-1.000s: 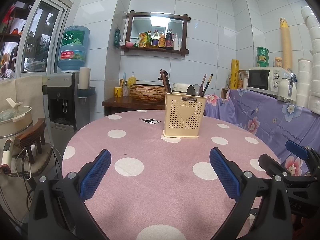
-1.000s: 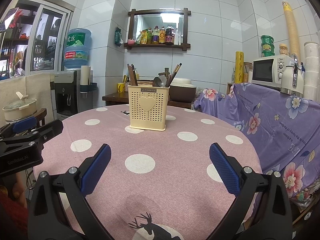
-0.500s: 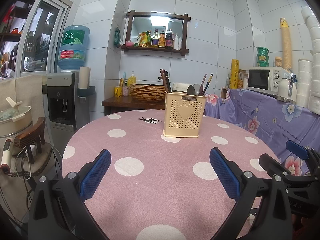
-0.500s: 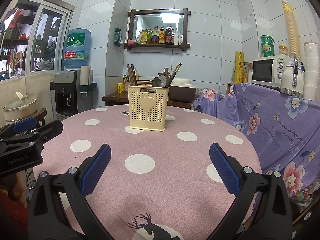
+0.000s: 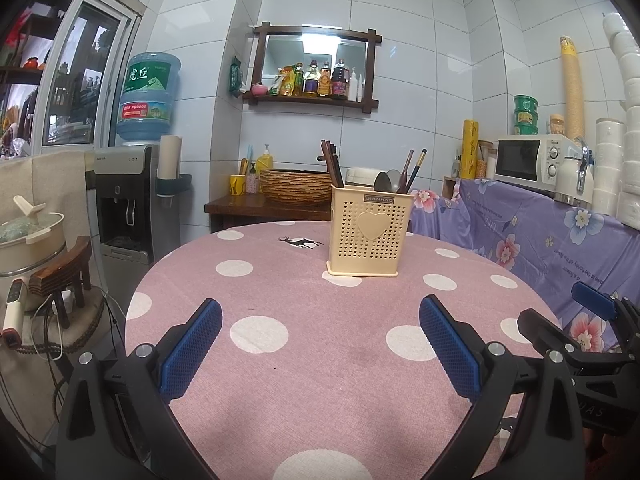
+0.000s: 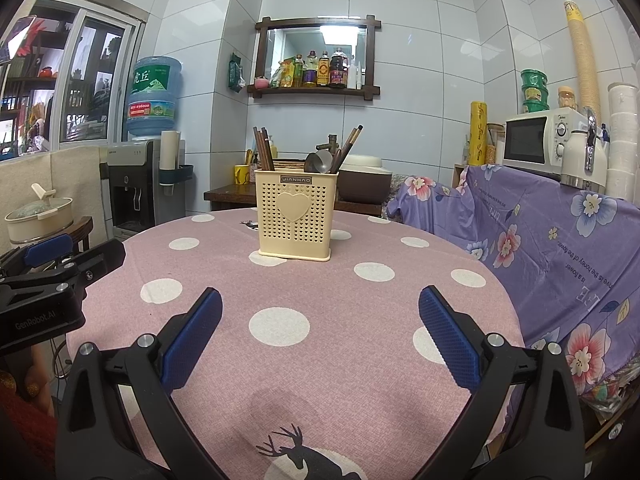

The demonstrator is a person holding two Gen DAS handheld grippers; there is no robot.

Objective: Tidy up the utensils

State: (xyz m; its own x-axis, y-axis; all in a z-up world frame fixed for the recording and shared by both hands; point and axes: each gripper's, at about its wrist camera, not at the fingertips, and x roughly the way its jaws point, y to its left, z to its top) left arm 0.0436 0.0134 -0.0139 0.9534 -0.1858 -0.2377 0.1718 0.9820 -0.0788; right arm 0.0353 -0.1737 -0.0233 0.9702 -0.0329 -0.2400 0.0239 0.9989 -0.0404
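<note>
A cream perforated utensil holder (image 5: 370, 232) with a heart on its front stands upright on the round pink polka-dot table (image 5: 304, 344). It holds dark chopsticks (image 5: 331, 162) on its left and spoons (image 5: 385, 181) with more chopsticks on its right. It also shows in the right wrist view (image 6: 295, 216). My left gripper (image 5: 320, 320) is open and empty, well short of the holder. My right gripper (image 6: 320, 312) is open and empty too. Each gripper shows at the edge of the other's view.
A purple floral cloth (image 6: 560, 240) covers the counter on the right, with a microwave (image 6: 536, 140) and a white kettle (image 6: 582, 160). A water dispenser (image 5: 132, 196) and a pot (image 5: 28, 236) stand at the left. A side table with a basket (image 5: 296, 186) stands behind.
</note>
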